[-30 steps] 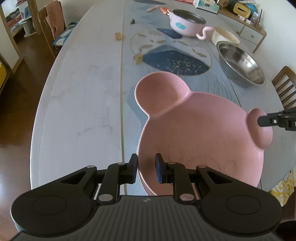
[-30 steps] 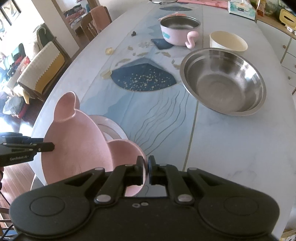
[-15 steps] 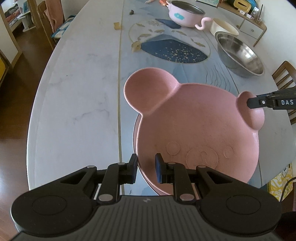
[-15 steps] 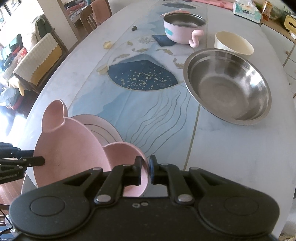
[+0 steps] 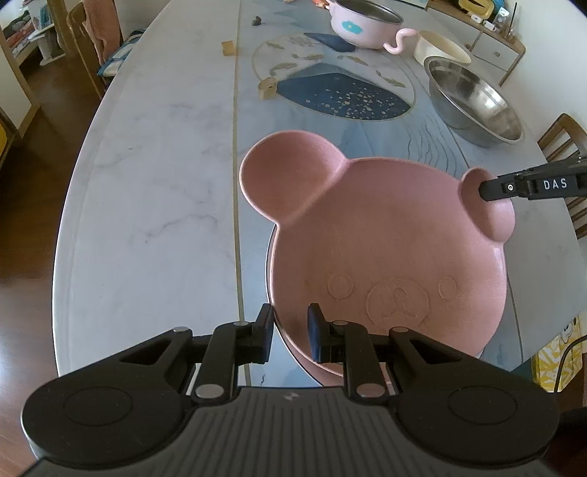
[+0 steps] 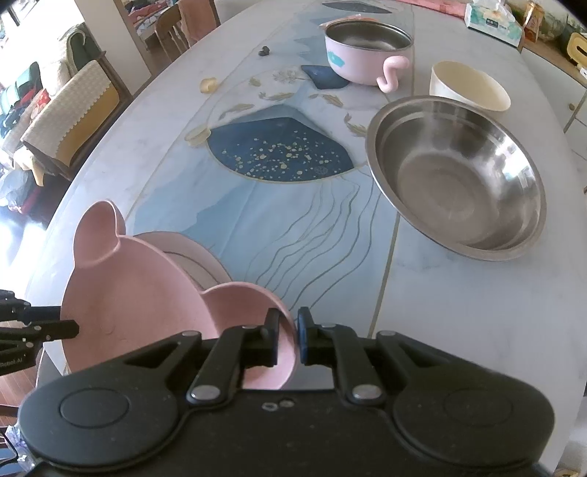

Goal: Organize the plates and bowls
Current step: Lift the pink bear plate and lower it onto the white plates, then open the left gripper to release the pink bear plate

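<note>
Pink bear plate (image 5: 385,249) held over another pink plate (image 6: 190,253) on the table (image 5: 154,190), left gripper (image 5: 290,334) pinching its near rim, right gripper (image 6: 286,339) around one ear (jaws barely parted, rim between them), steel bowl (image 6: 458,176) well apart.

Only clear lettering: white "DAS" on the side of the right tongs (image 5: 493,190), seen from the left wrist camera. From the right wrist camera the left tongs (image 6: 69,326) carry a small white line, cut off at the edge, maybe ending in "AI". The tissue box (image 6: 493,24) has print too small to read.
</note>
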`<state>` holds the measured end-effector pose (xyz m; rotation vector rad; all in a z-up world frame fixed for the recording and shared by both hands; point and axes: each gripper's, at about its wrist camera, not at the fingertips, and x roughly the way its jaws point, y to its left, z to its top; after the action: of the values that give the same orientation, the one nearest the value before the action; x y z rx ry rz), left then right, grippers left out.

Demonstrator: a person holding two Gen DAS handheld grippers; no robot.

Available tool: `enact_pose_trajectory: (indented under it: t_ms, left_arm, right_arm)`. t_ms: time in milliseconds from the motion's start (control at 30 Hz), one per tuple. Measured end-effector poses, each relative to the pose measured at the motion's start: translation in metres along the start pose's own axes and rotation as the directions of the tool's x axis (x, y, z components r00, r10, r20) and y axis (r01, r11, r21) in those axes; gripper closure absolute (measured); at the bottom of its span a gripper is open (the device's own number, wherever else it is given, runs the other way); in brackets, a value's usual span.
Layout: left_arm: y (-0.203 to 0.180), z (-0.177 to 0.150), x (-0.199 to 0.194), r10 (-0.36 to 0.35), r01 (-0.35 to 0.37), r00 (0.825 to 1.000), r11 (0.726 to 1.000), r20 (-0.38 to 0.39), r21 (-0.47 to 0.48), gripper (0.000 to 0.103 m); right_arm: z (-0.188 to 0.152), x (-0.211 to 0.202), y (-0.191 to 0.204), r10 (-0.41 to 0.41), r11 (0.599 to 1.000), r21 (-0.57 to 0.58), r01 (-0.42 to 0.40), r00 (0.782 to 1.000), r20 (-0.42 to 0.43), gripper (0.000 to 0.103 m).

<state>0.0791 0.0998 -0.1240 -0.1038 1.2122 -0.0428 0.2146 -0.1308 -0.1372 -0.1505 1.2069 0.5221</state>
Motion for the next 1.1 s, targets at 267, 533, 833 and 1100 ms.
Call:
enact_pose_trajectory:
  t_ms: [267, 533, 833, 1100]
  left_arm:
    - [0.001, -0.002, 0.0, -0.002, 0.002, 1.0, 1.0, 0.009, -0.009, 0.084]
    - [0.0, -0.006, -0.008, -0.001, 0.001, 0.999, 1.0, 0.047, -0.011, 0.084]
    - [-0.006, -0.01, -0.029, -0.005, 0.004, 0.994, 1.0, 0.111, 0.012, 0.084]
    - [-0.023, -0.009, -0.051, -0.042, 0.031, 0.984, 0.998, 0.171, 0.063, 0.083]
  right_arm:
    - [0.0, 0.0, -0.003, 0.002, 1.0, 0.03, -0.002, 1.0, 0.008, 0.082]
    - [-0.005, -0.015, -0.007, 0.007, 0.999, 0.045, -0.009, 0.999, 0.049, 0.07]
    - [-0.022, -0.045, 0.011, 0.042, 0.999, 0.025, -0.045, 0.992, 0.115, 0.058]
    - [-0.039, -0.066, 0.03, 0.052, 0.998, 0.011, -0.054, 0.987, 0.15, 0.052]
